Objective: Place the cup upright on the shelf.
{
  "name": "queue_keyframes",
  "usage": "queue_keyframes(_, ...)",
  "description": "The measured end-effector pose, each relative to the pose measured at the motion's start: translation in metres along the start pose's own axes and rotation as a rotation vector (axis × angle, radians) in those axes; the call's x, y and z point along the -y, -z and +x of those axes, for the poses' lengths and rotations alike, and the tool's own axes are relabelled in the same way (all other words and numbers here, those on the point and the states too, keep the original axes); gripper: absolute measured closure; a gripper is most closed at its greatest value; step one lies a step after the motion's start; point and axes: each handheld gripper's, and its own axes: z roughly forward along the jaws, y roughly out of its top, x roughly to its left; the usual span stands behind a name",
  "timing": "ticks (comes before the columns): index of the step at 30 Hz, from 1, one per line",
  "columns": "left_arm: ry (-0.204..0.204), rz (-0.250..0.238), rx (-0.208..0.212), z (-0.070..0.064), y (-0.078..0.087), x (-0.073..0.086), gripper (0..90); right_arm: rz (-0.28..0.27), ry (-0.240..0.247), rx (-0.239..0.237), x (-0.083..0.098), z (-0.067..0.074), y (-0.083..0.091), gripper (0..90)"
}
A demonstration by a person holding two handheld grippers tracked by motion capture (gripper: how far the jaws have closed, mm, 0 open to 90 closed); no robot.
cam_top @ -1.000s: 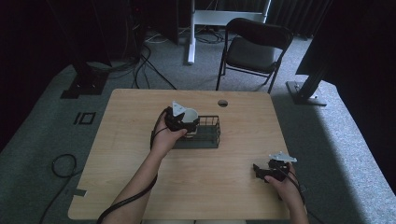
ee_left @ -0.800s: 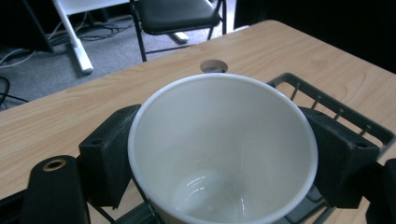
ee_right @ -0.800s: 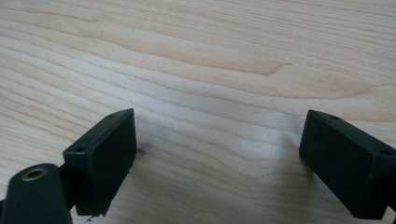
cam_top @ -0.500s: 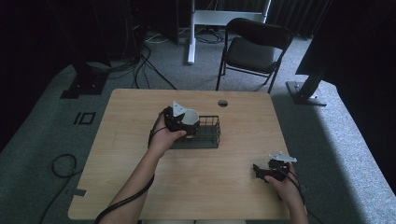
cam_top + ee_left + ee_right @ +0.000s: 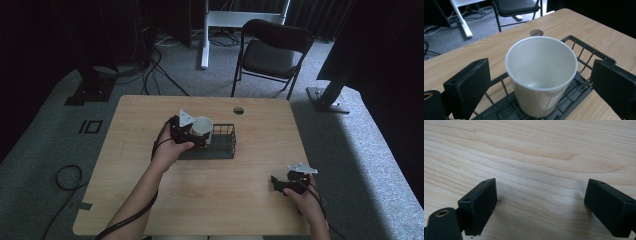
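Paper cup [image 5: 541, 75], white and upright, stands in the left end of the black wire basket [image 5: 225, 145] near the middle of the wooden surface [image 5: 125, 150]. Left hand-held gripper [image 5: 541, 85] has just been opening; its jaws flank the cup without touching it. Right hand-held gripper [image 5: 541, 205] rests open at the near right.

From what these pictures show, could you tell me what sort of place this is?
Probably a recording lab or studio: a bare wooden table on grey carpet, loose cables around dark equipment stands, and a folding chair behind.
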Motion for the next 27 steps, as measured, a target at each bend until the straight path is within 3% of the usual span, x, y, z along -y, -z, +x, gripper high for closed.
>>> queue_keyframes(19,0.034,-0.02,-0.015,0.014,0.035,0.021,4.2,0.0,-0.001,-0.001,0.0,0.0,0.0,10.8)
queue_keyframes(27,0.067,-0.02,-0.023,0.023,0.046,0.036,4.3,-0.001,0.001,0.0,0.0,0.0,0.0,10.8)
